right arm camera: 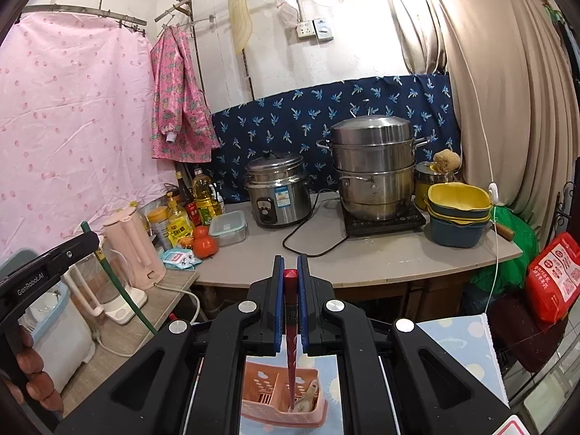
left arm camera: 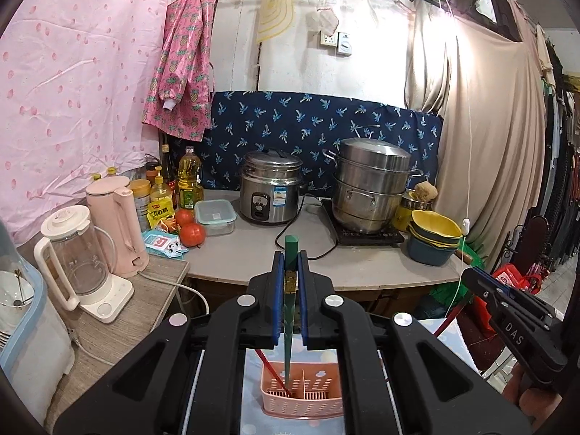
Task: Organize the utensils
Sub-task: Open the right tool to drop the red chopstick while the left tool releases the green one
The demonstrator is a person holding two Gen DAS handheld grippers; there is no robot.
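Setting: a cramped kitchen corner, pink curtain at nine o'clock, beige drape at three, a grey bench (left arm camera: 362, 272) along the back wall.

On the bench, twelve o'clock from my left camera: rice cooker (left arm camera: 271, 190), stacked steamer pot (left arm camera: 371, 185), two tomatoes (left arm camera: 190, 230), lidded plastic box (left arm camera: 215, 215). None of these belong to the job.

Item 1: left gripper (left arm camera: 290, 272), jaws clamped on a green chopstick (left arm camera: 291, 253), its top poking above the pads, its tip hanging down toward six o'clock.

Item 2: right gripper (right arm camera: 290, 282), jaws clamped on a red chopstick (right arm camera: 290, 290), same near-upright hang.

Item 3: pink slotted utensil basket (left arm camera: 302, 404), at six o'clock below both grippers, on a pale blue dotted cloth (right arm camera: 460, 344). It is divided into compartments. In the right view a pale utensil, possibly a spoon, lies in the right-hand one; I cannot make it out clearly.

Risks, as I judge them: each stick is pinched high up, so the long free end can swing and catch the basket's rim or divider. The two tips sit close together and may cross. The light basket could tip or slide on the cloth if nudged.
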